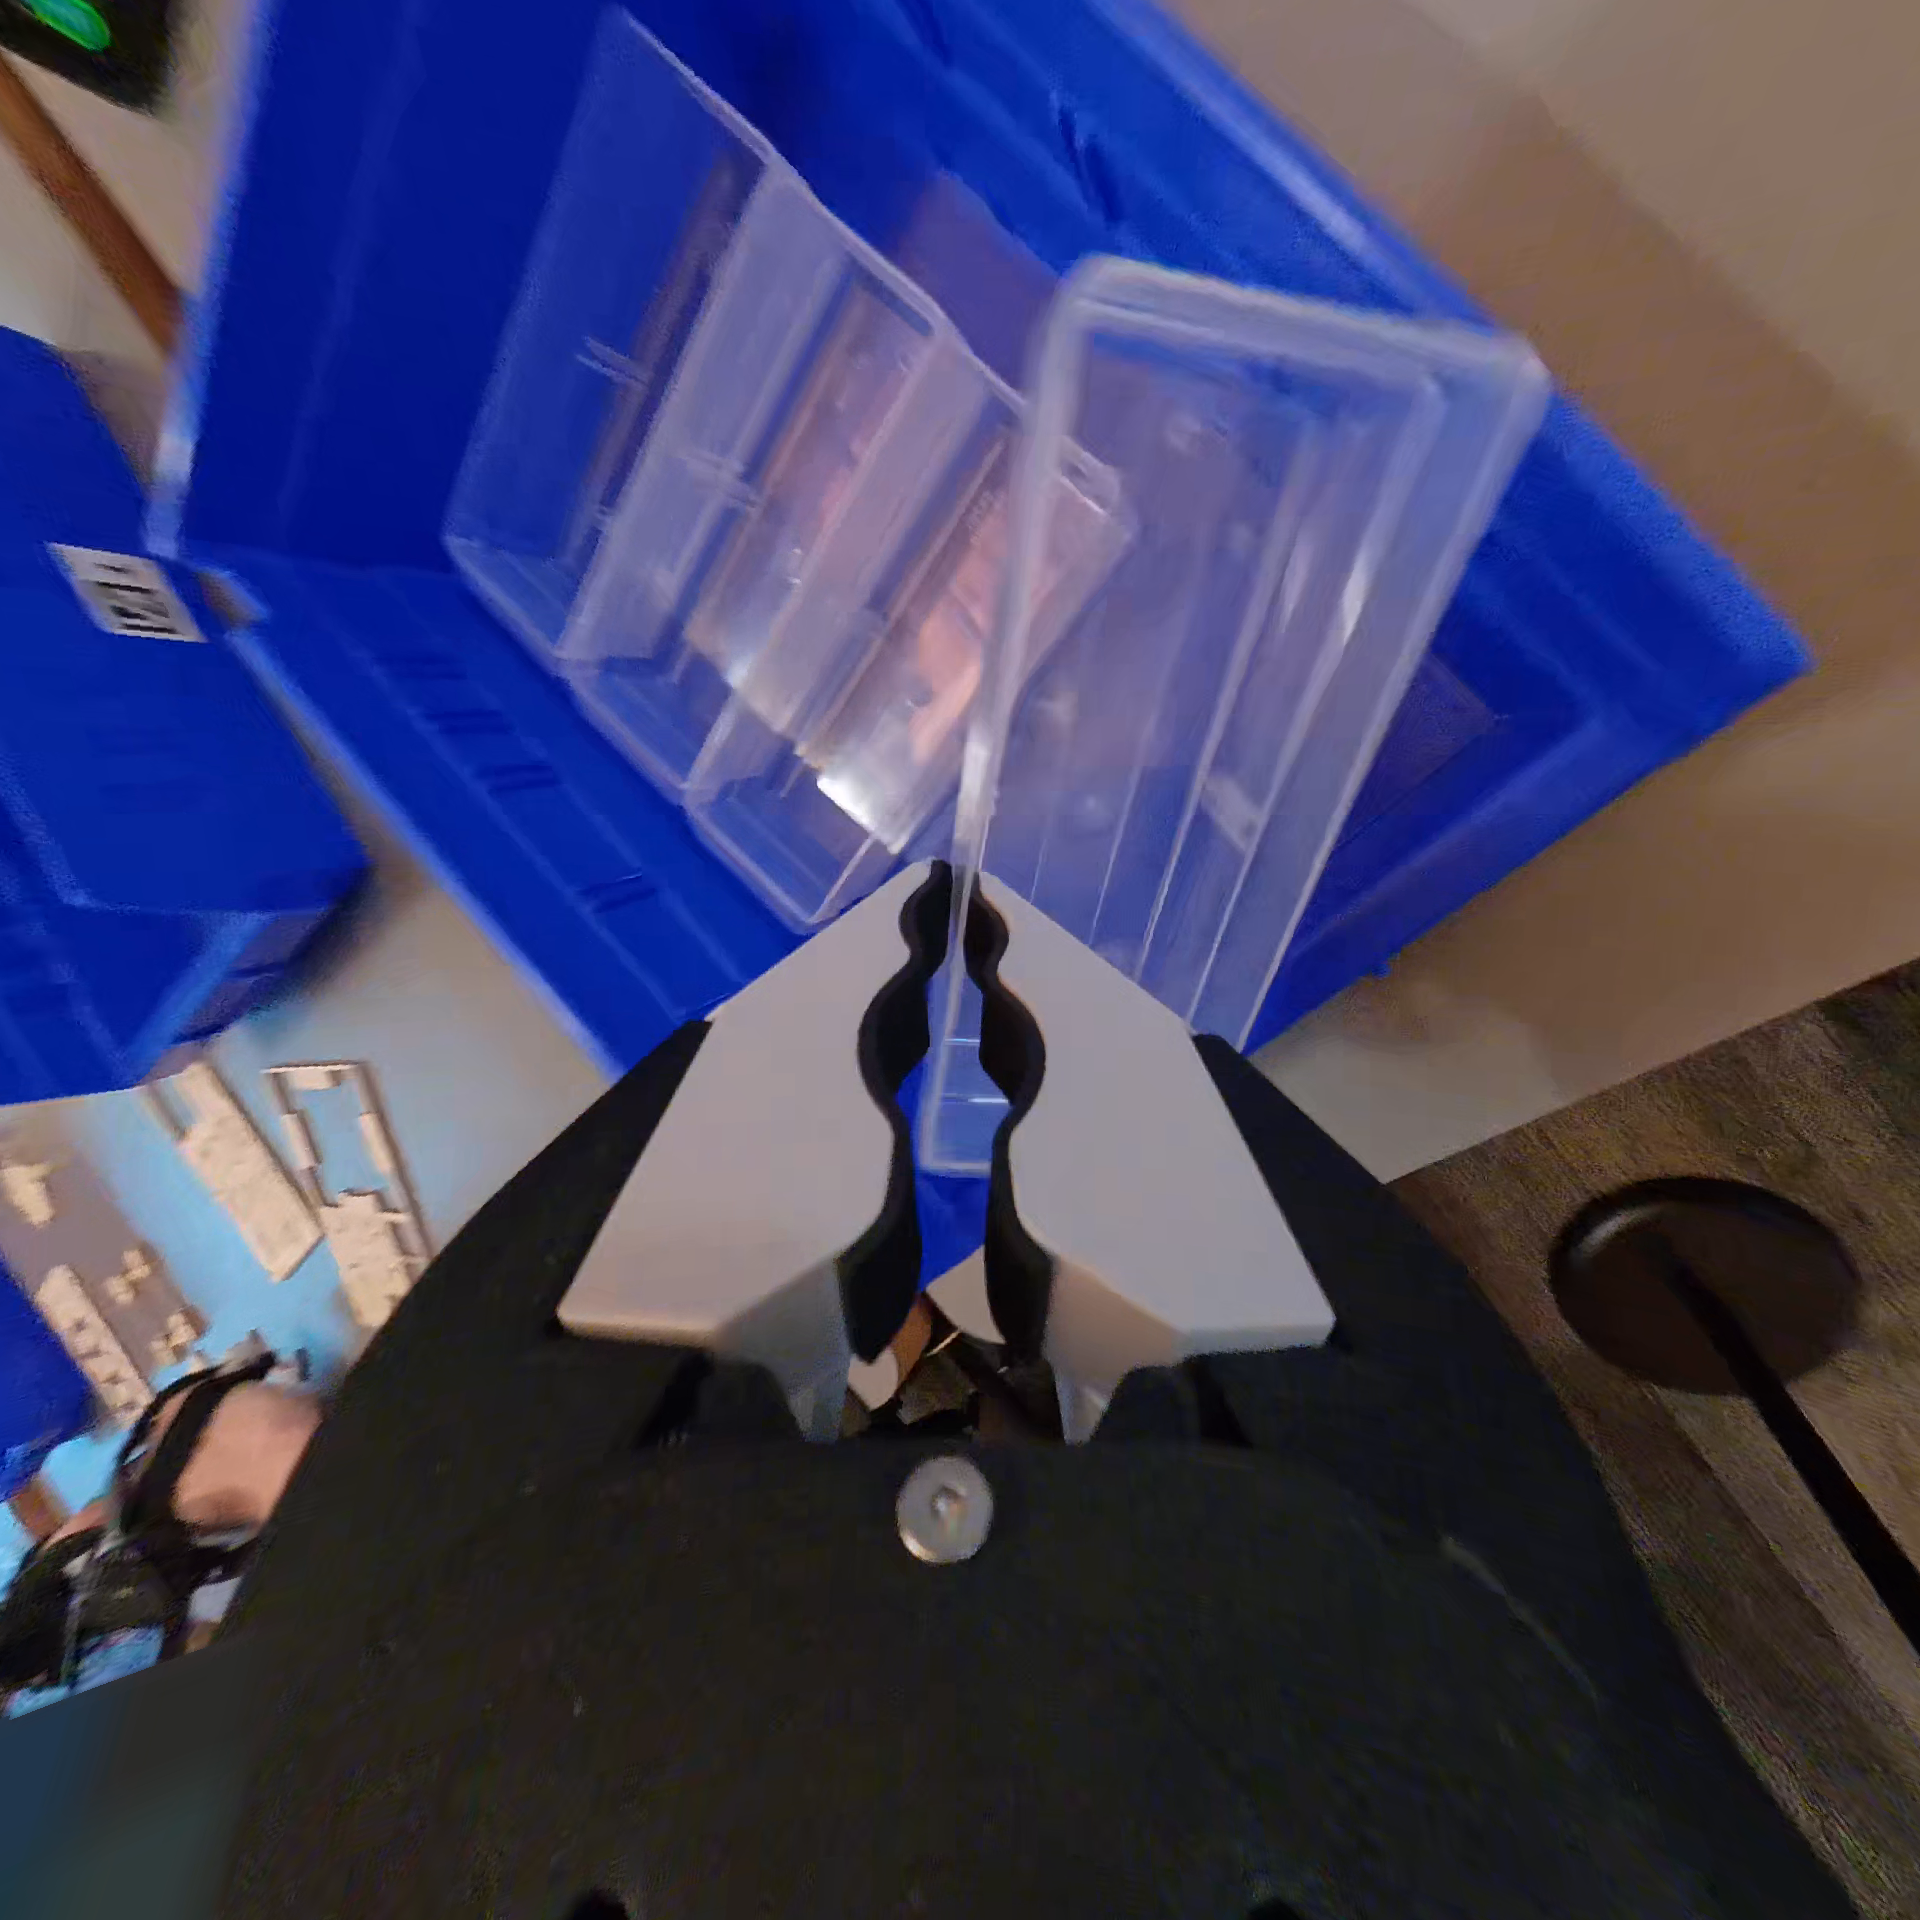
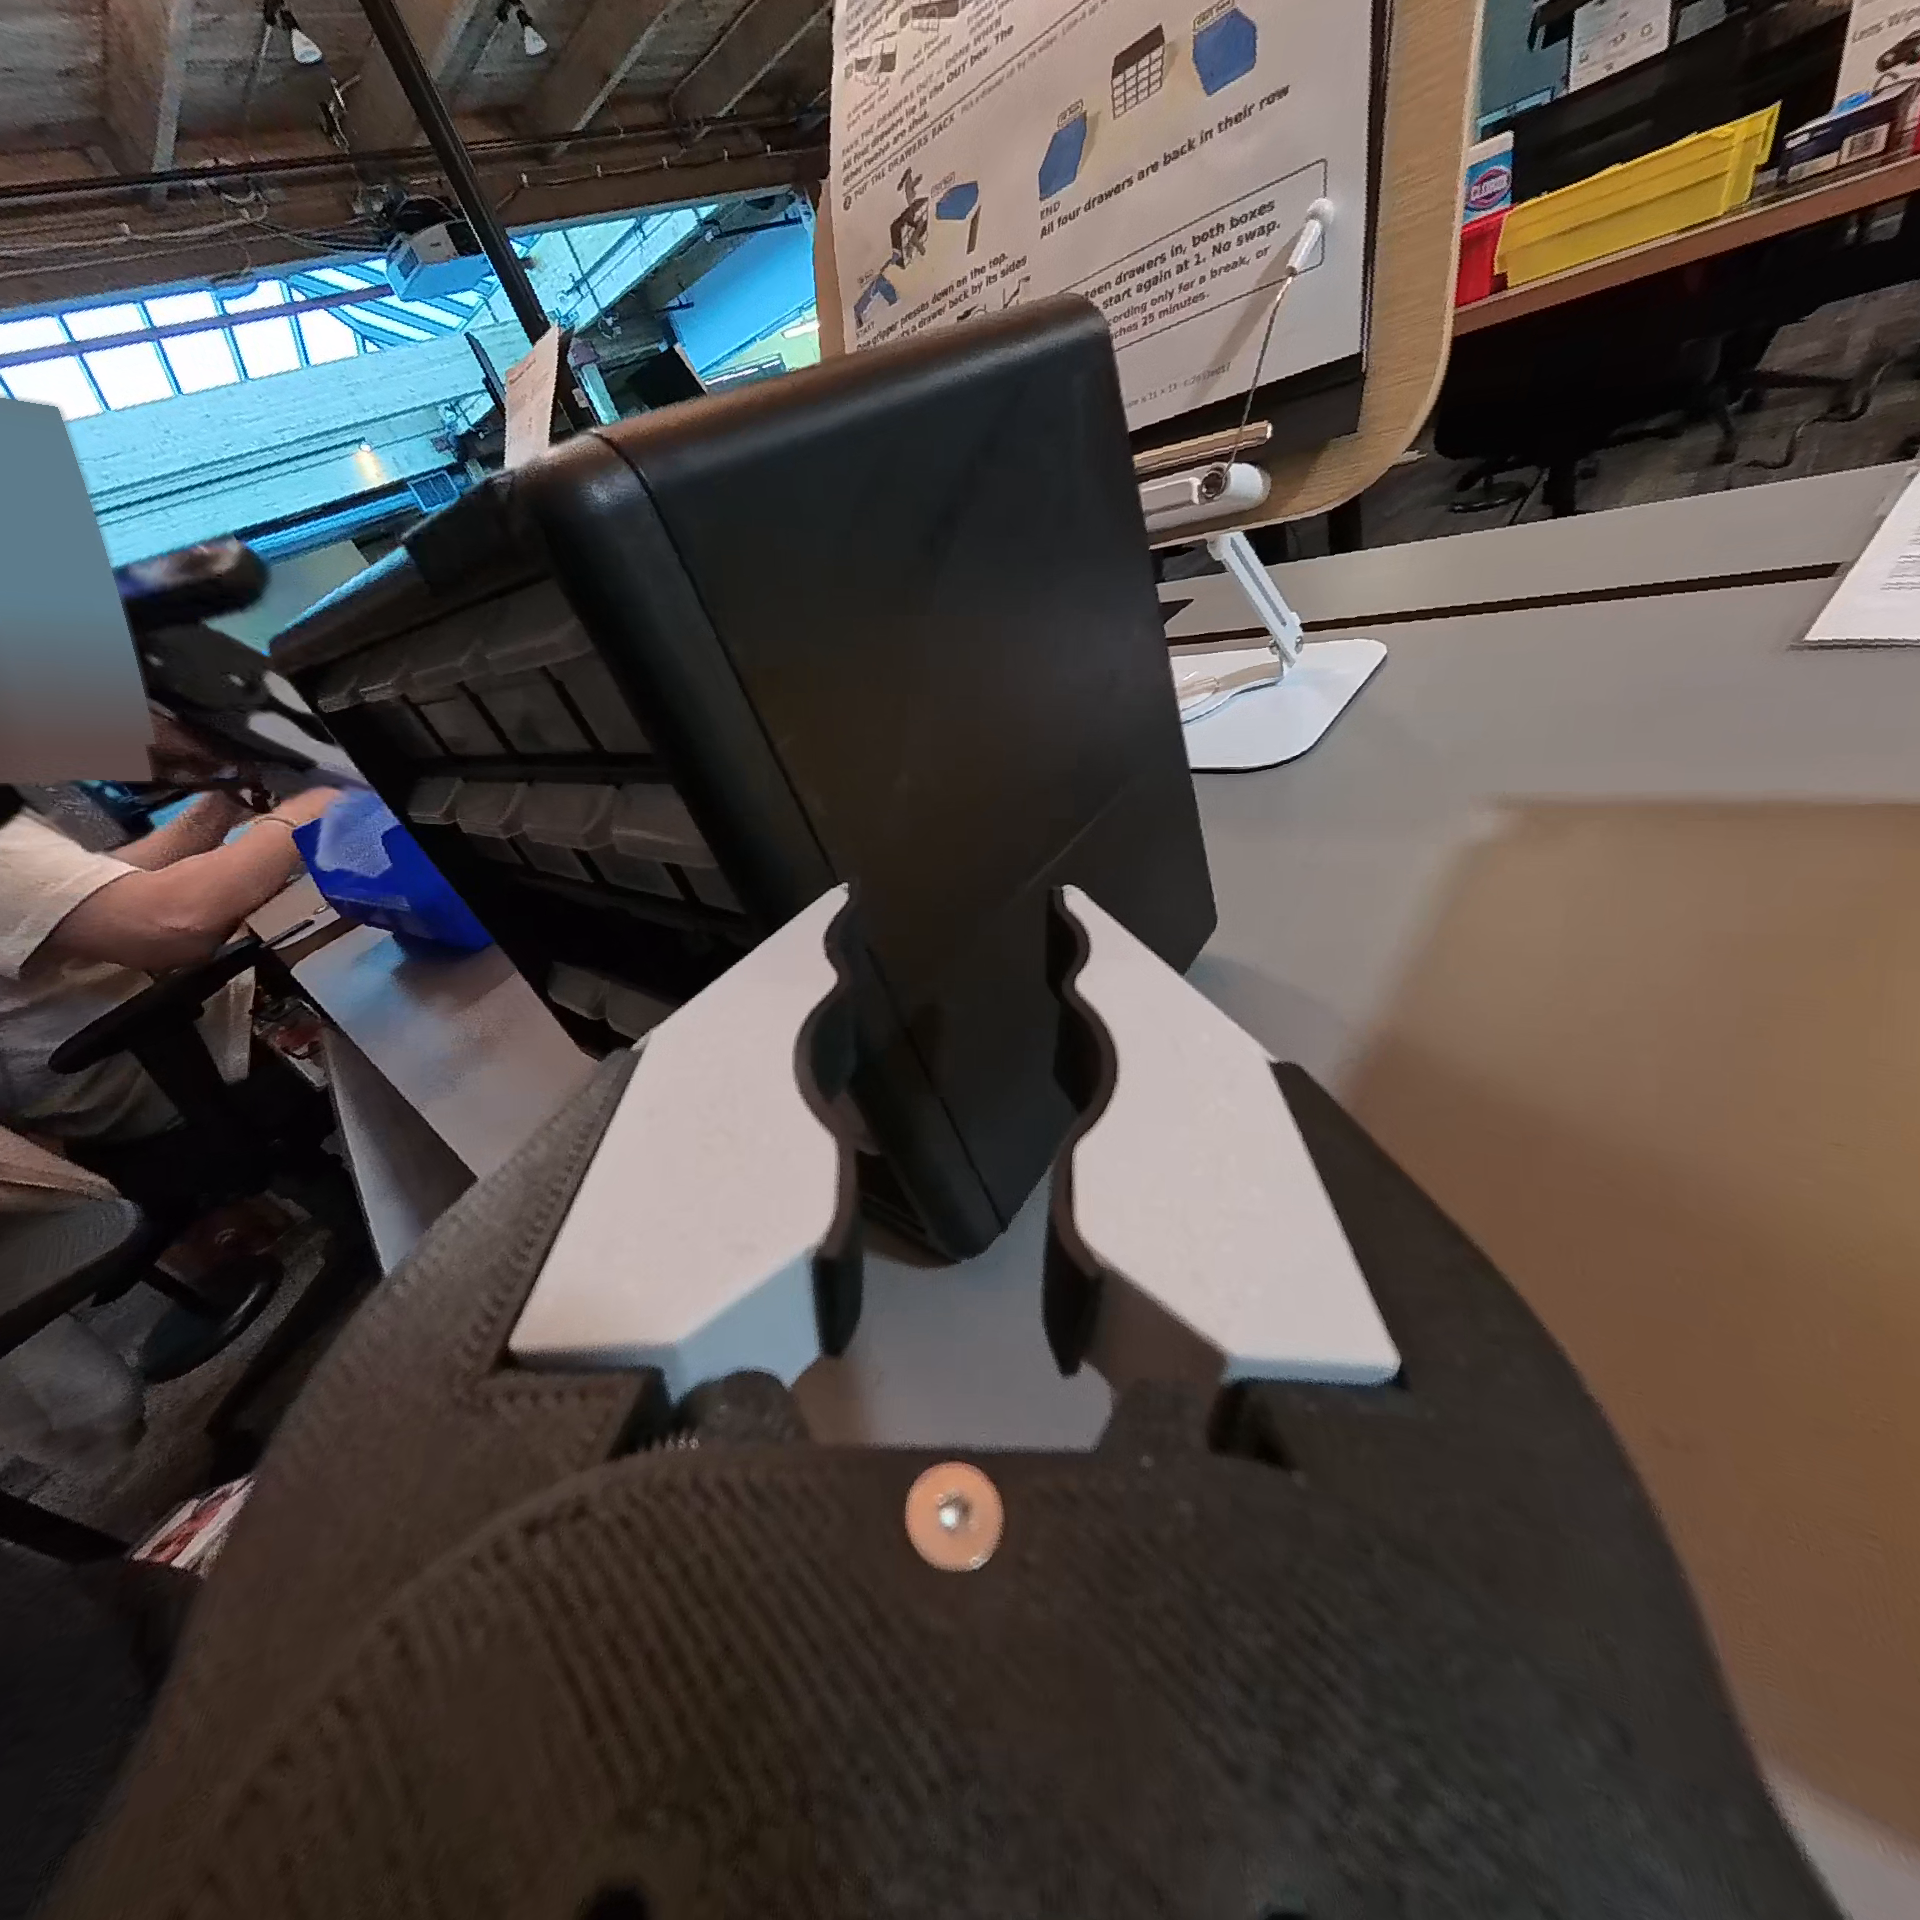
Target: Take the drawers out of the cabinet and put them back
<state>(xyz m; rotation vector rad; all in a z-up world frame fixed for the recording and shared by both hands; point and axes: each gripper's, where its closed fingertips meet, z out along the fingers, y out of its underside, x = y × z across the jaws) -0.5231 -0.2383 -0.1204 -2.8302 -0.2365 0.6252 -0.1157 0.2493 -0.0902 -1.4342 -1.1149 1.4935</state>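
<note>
My left gripper (image 1: 961,883) is shut on the thin side wall of a clear plastic drawer (image 1: 1247,582). It holds the drawer tilted over a blue bin (image 1: 364,312). Two more clear drawers (image 1: 727,520) lie in that bin. My right gripper (image 2: 956,914) is open, and its fingers straddle the near corner of the black cabinet (image 2: 914,675), which stands on the grey table (image 2: 1558,727). The cabinet's front, with rows of clear drawers (image 2: 561,810), faces left and is seen only at a slant.
A second blue bin (image 1: 125,779) sits left of the first. A black round base with a rod (image 1: 1704,1278) stands on a wood-grain surface at the right. A white stand (image 2: 1278,686) and an instruction sheet (image 2: 1101,197) are behind the cabinet. A person's arm (image 2: 135,904) is at the left.
</note>
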